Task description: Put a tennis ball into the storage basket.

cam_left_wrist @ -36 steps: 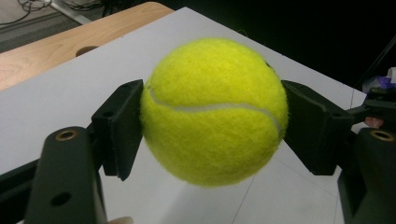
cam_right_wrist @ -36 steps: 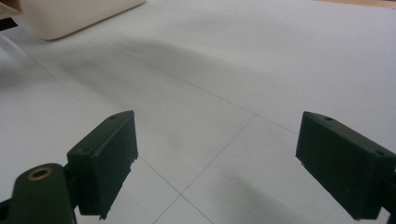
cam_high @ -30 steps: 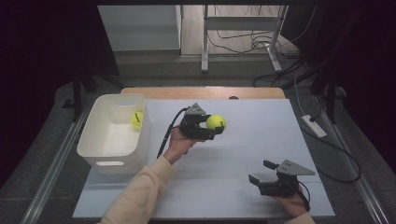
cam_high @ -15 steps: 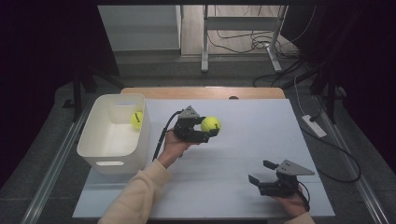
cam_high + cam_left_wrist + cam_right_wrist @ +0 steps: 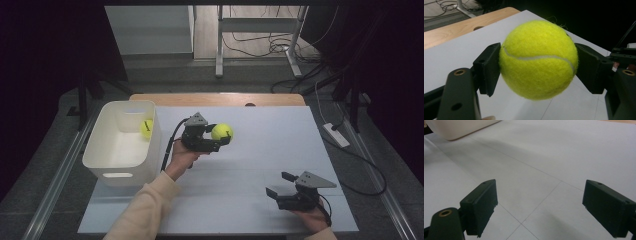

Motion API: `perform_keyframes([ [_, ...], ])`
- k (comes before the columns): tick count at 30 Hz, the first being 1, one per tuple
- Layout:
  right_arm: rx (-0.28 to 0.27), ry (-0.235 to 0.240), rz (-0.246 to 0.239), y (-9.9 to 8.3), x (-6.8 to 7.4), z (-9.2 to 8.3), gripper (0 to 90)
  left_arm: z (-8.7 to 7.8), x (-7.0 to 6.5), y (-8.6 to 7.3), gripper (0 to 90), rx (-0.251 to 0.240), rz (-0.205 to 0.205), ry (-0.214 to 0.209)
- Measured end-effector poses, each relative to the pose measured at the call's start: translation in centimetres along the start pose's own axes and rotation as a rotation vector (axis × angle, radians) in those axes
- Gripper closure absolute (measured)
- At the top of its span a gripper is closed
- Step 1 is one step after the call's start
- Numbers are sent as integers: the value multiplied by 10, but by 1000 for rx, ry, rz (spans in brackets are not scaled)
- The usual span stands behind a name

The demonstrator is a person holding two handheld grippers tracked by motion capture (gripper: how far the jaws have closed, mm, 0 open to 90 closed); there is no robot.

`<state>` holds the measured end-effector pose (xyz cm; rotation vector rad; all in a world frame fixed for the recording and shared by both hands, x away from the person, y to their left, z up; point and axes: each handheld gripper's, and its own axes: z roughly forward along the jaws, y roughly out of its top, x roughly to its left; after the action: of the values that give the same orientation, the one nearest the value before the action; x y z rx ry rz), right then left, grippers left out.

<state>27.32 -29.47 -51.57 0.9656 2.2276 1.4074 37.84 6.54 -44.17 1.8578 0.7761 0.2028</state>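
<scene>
Tennis ball [image 5: 146,128] lies inside white bin [image 5: 102,156].

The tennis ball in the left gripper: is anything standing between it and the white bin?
Nothing visible does. The tennis ball is held above the table, and only the bin's near wall lies between; it must go over it.

Two tennis balls: one tennis ball [image 5: 221,132] clamped in the left gripper [image 5: 216,140] above the table [image 5: 280,145], a second ball [image 5: 146,128] inside the one white bin [image 5: 118,172] at the table's left edge; two grippers, the right gripper [image 5: 280,185] near the front right corner
</scene>
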Motion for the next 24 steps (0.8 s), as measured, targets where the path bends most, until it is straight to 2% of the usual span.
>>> perform_keyframes([
  [10,1,0,-1,0,0,0,128,-10,1,4,274,-15,-7,7],
  [24,0,-1,0,0,0,0,128,-32,5,14,274,-48,-10,48],
])
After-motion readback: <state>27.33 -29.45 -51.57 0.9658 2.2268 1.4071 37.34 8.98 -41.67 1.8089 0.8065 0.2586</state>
